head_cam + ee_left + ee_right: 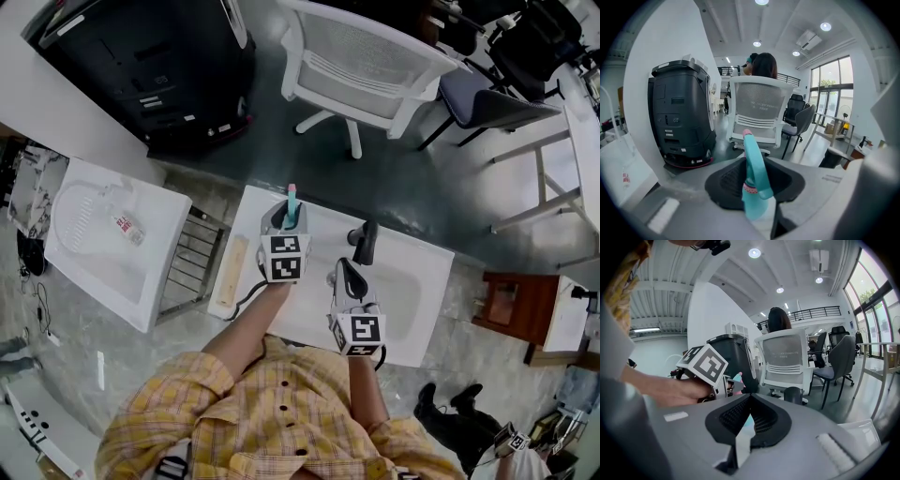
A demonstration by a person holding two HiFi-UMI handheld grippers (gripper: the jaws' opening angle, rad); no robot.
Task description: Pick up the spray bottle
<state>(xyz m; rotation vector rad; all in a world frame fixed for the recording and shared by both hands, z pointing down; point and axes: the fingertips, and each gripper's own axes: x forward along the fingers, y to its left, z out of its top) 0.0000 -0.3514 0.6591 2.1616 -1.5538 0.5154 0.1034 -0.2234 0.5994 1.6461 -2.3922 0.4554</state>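
The teal spray bottle, with a pink nozzle tip, stands at the far edge of the white table. My left gripper reaches around it from the near side. In the left gripper view the spray bottle rises upright between the jaws of the left gripper. Dark pad shows on both sides of its neck, and I see no pad pressing on it. My right gripper sits a little right of and nearer than the left one, jaws together and empty. In its own view the right gripper shows only a thin slit.
A black cylinder stands on the table just beyond the right gripper. A wooden strip lies along the table's left edge. Beyond the table are a white office chair and a black machine. A white unit stands to the left.
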